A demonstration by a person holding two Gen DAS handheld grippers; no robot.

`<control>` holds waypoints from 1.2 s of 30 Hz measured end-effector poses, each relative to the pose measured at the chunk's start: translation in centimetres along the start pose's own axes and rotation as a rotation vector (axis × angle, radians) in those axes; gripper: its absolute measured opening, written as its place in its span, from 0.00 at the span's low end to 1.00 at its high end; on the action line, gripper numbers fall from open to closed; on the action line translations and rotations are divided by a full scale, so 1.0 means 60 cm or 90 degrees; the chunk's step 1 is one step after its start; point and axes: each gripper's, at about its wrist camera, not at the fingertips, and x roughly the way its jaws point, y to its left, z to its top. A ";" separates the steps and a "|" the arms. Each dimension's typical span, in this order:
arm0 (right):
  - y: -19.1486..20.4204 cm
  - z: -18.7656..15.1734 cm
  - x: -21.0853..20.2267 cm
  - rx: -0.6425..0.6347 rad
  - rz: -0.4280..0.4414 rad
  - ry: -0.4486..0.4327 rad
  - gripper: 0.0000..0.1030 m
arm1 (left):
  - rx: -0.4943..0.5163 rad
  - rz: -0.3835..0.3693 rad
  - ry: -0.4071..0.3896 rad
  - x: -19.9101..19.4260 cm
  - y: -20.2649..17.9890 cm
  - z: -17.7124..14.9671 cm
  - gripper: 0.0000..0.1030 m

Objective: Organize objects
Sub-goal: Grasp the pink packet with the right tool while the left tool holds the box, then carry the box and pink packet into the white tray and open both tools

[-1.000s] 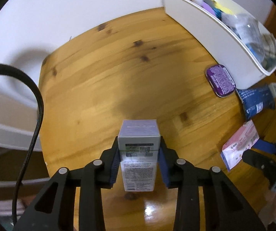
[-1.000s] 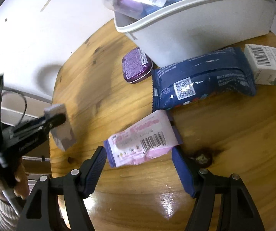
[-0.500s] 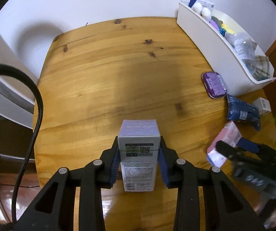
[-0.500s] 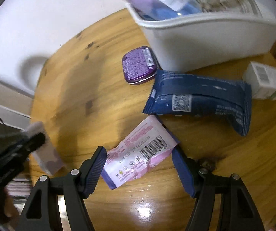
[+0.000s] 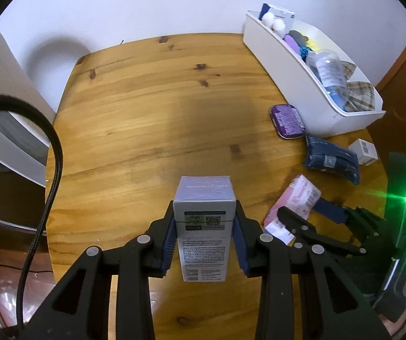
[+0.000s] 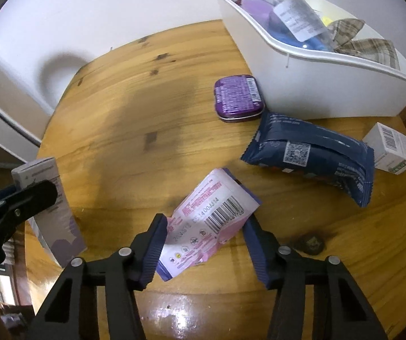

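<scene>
My left gripper [image 5: 204, 226] is shut on a tall lavender-grey carton [image 5: 204, 212] and holds it above the wooden table [image 5: 146, 119]. The carton also shows in the right wrist view [image 6: 47, 209]. My right gripper [image 6: 204, 243] is open, its fingers on either side of a pink-and-white packet [image 6: 208, 221] that lies on the table; the packet also shows in the left wrist view [image 5: 296, 201]. A white bin [image 6: 302, 85] with several items stands at the far right.
A purple tin [image 6: 238, 96], a dark blue snack pack [image 6: 313, 158] and a small white barcode box [image 6: 391, 147] lie by the bin. A dark knot [image 6: 309, 243] marks the wood. White furniture [image 5: 7, 113] stands left of the table.
Both grippers have risen and pulled back, so more of the table and bin shows. The right gripper's fingers now straddle the pink packet more closely. The left still holds the carton.
</scene>
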 end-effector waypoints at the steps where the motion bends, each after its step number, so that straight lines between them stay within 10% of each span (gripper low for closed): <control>1: 0.001 -0.001 -0.001 -0.002 0.002 0.001 0.53 | 0.002 0.002 -0.002 -0.001 -0.002 -0.001 0.37; 19: -0.017 -0.001 -0.156 -0.031 0.050 -0.160 0.51 | 0.018 0.008 -0.078 -0.094 -0.066 0.031 0.37; 36: -0.166 0.075 -0.310 0.026 0.074 -0.321 0.51 | 0.093 0.014 -0.207 -0.211 -0.243 0.158 0.37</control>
